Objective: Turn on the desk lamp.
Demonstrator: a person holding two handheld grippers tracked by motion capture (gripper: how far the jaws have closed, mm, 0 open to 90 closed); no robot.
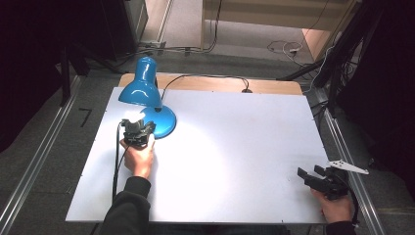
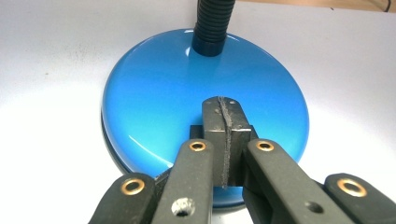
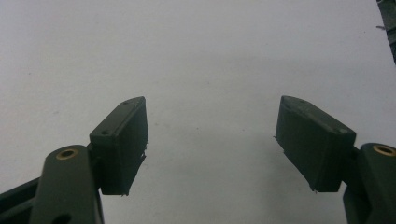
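Directly beneath your left gripper (image 2: pixel 223 140), jaws clenched empty: blue lamp base (image 2: pixel 154 116), lit; your right gripper (image 3: pixel 212 140), released, lies well apart.

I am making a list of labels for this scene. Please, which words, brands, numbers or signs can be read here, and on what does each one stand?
None can be read. The blue lamp, its round base, the white table and both tongs carry no visible writing in these views.
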